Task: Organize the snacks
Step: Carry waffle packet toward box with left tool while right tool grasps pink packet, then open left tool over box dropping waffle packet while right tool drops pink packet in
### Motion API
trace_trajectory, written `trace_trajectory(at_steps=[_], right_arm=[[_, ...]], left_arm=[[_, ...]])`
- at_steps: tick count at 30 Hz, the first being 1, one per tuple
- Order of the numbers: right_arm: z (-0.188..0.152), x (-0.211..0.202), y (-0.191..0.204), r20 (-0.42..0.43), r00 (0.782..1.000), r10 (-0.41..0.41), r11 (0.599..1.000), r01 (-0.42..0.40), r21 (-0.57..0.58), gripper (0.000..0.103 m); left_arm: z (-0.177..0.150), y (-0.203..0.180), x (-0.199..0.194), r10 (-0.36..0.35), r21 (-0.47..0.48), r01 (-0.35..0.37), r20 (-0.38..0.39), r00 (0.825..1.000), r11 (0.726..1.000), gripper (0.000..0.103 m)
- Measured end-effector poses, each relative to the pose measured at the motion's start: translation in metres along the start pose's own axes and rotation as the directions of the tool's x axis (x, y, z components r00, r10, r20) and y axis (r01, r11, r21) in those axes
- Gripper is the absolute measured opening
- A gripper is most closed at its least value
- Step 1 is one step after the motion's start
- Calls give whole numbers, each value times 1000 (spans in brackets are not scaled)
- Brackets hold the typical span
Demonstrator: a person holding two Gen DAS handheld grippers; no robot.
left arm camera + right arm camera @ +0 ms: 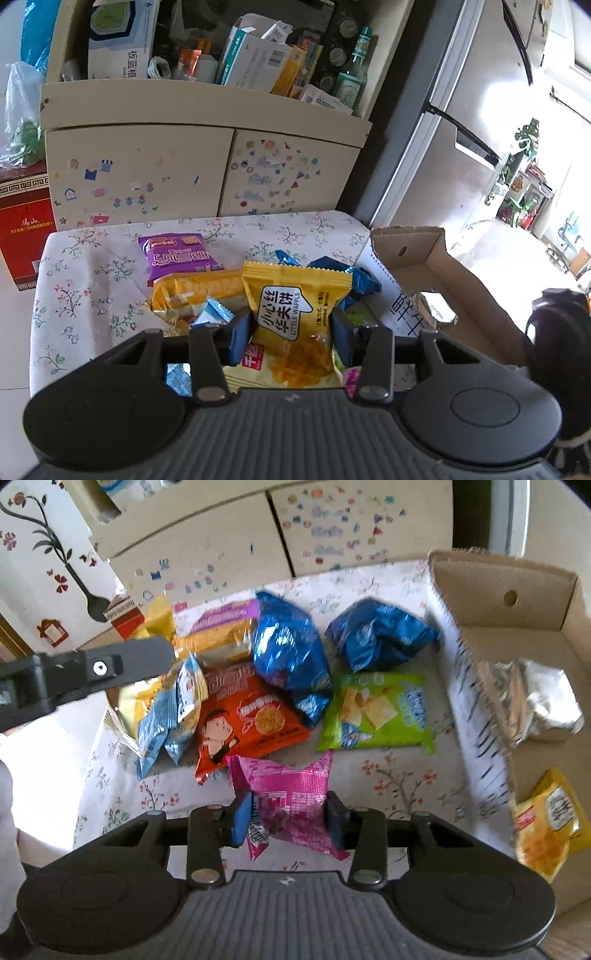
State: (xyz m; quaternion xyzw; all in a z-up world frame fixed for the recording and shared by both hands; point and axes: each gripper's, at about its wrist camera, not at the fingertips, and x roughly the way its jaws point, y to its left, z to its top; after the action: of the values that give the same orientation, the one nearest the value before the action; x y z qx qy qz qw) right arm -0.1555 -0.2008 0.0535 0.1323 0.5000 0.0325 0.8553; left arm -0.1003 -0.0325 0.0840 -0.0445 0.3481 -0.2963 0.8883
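Observation:
My left gripper (291, 334) is shut on a yellow Little Waffle packet (295, 317), held above the snack pile. My right gripper (290, 818) is shut on a pink snack packet (291, 794), just above the flowered cloth. On the cloth lie two blue packets (288, 650), an orange noodle packet (251, 716), a green packet (376, 710), light blue packets (166, 716) and a purple packet (177, 258). The cardboard box (535, 605) on the right holds a silver packet (543, 701) and a yellow packet (546, 827).
A cream cabinet (207, 170) with stickers stands behind the table, its shelf full of boxes and bottles. A red carton (26, 229) sits at the left. The left gripper's body (85, 675) reaches in over the pile's left side.

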Motion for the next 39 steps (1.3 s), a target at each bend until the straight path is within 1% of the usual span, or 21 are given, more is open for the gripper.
trace_trajectory(at_steps=[5,9,12,15,17,20,25,30,34,37,39], right_arm=[[5,-29,-8,80,996,-34,999,33,3,47],[8,-53,-18,141,989,-50,999,47,27,46],[10,-68,-28,180,982,-60,997,51,58,45],[9,-81,-37,217,971,-102,993,86,80,44],[9,-86,-44,231,966,-116,990,95,102,43],[8,-93,-55,246,963,-109,987,77,139,43],[4,-107,-80,269,959,-92,976,34,214,43],[3,-134,-106,335,938,-90,957,-12,290,43],[1,-149,-126,368,923,-110,934,-31,357,43],[0,-153,-137,375,917,-140,918,-22,397,43],[-2,-155,-143,372,916,-152,906,-21,422,43]], left_arm=[[-2,1,1,8,-29,-7,10,1000,1000,45],[-9,-2,-1,8,-81,-6,19,1000,997,45],[-15,-8,-2,2,-107,1,23,1000,994,45],[-18,-19,-3,-10,-119,13,23,1000,993,45],[-19,-28,-4,-22,-127,25,24,999,992,45],[-19,-42,-2,-40,-133,43,21,999,990,45],[-14,-70,3,-71,-117,72,12,997,990,45],[-6,-106,7,-119,-77,119,5,993,990,45],[-1,-132,16,-152,-57,151,-4,988,987,45],[2,-150,24,-171,-43,170,-17,985,985,45],[4,-160,30,-177,-29,177,-27,984,984,45]])
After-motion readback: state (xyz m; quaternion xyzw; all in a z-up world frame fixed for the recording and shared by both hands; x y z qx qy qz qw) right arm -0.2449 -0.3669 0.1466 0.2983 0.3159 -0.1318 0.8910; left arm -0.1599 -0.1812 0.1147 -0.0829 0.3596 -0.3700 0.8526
